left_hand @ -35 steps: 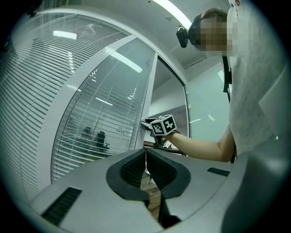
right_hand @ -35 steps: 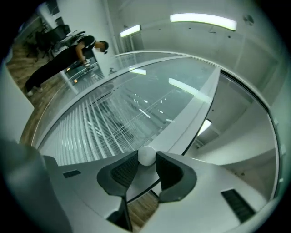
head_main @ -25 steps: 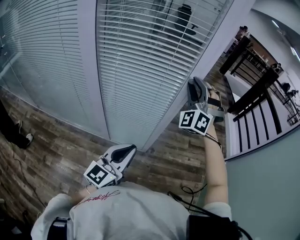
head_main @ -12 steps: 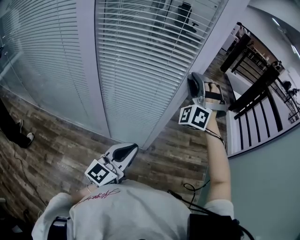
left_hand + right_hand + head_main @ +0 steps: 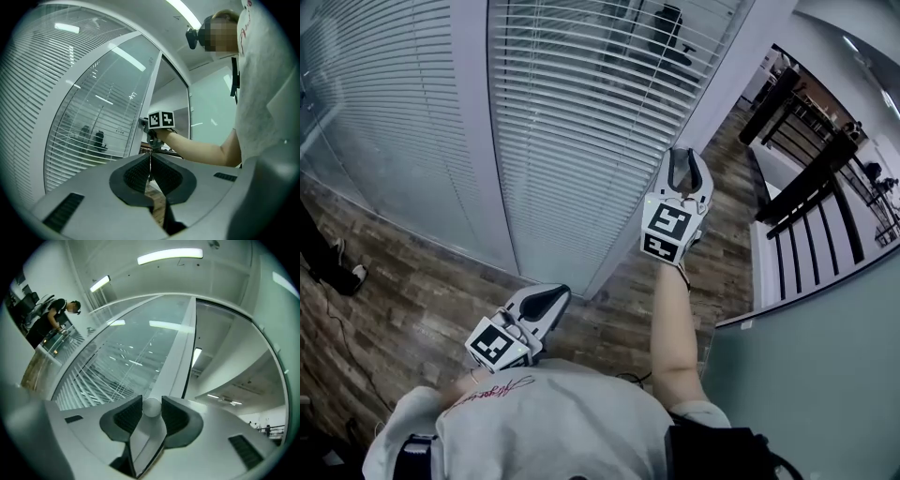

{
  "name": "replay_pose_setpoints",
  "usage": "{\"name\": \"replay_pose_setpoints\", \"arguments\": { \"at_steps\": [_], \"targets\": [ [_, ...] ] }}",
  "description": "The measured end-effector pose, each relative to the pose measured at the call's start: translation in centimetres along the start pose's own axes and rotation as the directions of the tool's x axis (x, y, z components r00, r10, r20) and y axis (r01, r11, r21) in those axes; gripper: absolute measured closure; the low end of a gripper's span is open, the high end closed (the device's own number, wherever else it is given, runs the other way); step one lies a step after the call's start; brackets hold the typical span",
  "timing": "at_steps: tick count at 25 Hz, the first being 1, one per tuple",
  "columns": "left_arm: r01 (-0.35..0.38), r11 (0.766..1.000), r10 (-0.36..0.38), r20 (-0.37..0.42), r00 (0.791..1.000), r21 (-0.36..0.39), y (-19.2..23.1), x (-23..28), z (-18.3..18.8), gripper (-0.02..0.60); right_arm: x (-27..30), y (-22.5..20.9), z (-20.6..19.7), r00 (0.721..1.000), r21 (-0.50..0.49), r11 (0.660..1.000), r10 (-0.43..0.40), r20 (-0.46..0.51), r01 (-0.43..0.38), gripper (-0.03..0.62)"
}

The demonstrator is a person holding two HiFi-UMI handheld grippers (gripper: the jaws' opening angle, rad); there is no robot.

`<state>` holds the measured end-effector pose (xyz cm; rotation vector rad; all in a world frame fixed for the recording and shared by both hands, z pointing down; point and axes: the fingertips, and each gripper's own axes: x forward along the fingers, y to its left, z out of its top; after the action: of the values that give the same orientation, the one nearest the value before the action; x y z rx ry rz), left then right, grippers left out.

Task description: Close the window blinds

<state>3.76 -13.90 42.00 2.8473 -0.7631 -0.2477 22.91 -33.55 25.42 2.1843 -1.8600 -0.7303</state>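
Note:
White slatted blinds (image 5: 581,112) hang behind glass, and their slats are tilted enough that an office chair shows through. My right gripper (image 5: 680,167) is raised against the white frame post (image 5: 727,84) right of the blinds. In the right gripper view, my right gripper (image 5: 151,410) is shut on a round white knob (image 5: 151,405), with a pad pressing each side. The head view hides the knob behind the jaws. My left gripper (image 5: 547,298) hangs low near my body, pointing at the blinds. In its own view, my left gripper (image 5: 150,158) is shut on nothing.
A second blind panel (image 5: 384,103) fills the left. A dark railing (image 5: 806,187) and a pale wall (image 5: 825,375) close off the right. The floor (image 5: 422,300) is wood plank. Someone's shoes (image 5: 347,272) stand at the far left, and another person (image 5: 56,315) is seen far off.
My right gripper has rolled about its own axis on the post, so its marker cube now faces upward toward the head camera; the forearm swung left. My left gripper has stayed put.

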Motion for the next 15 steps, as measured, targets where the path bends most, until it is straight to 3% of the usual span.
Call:
{"name": "replay_pose_setpoints", "arguments": {
  "at_steps": [2, 4, 6, 7, 10, 13, 15],
  "targets": [
    [-0.002, 1.0, 0.002, 0.004, 1.0, 0.002, 0.1, -0.1, 0.1, 0.563, 0.0, -0.2, 0.0, 0.999, 0.013, 0.999, -0.033, 0.002, 0.033, 0.459],
    [-0.009, 1.0, 0.009, 0.009, 1.0, 0.004, 0.2, -0.4, 0.1, 0.563, 0.1, -0.2, 0.0, 0.999, -0.05, 0.998, -0.039, -0.002, 0.039, 0.461],
    [-0.017, 1.0, 0.017, 0.006, 1.0, 0.0, 0.5, -0.5, 0.2, 0.563, 0.3, 0.1, 0.2, 1.0, -0.238, 0.971, -0.029, -0.01, 0.026, 0.461],
    [-0.018, 1.0, 0.018, 0.005, 1.0, 0.0, 0.5, -0.6, 0.2, 0.563, 0.3, 0.3, 0.1, 1.0, -0.35, 0.937, -0.016, -0.019, 0.008, 0.461],
    [-0.019, 1.0, 0.019, 0.005, 1.0, -0.002, 0.6, -0.9, 0.1, 0.563, 0.3, 1.0, -0.3, 0.997, -0.594, 0.8, 0.065, -0.05, -0.081, 0.462],
    [-0.012, 1.0, 0.012, 0.0, 1.0, -0.001, 0.6, -0.9, 0.1, 0.563, 0.4, 1.5, -0.8, 0.987, -0.792, 0.594, 0.143, -0.072, -0.143, 0.462],
    [-0.001, 1.0, 0.001, -0.003, 1.0, 0.003, 0.3, -0.7, 0.1, 0.563, 0.3, 1.7, -1.1, 0.979, -0.872, 0.458, 0.182, -0.096, -0.171, 0.462]
  ]
}}
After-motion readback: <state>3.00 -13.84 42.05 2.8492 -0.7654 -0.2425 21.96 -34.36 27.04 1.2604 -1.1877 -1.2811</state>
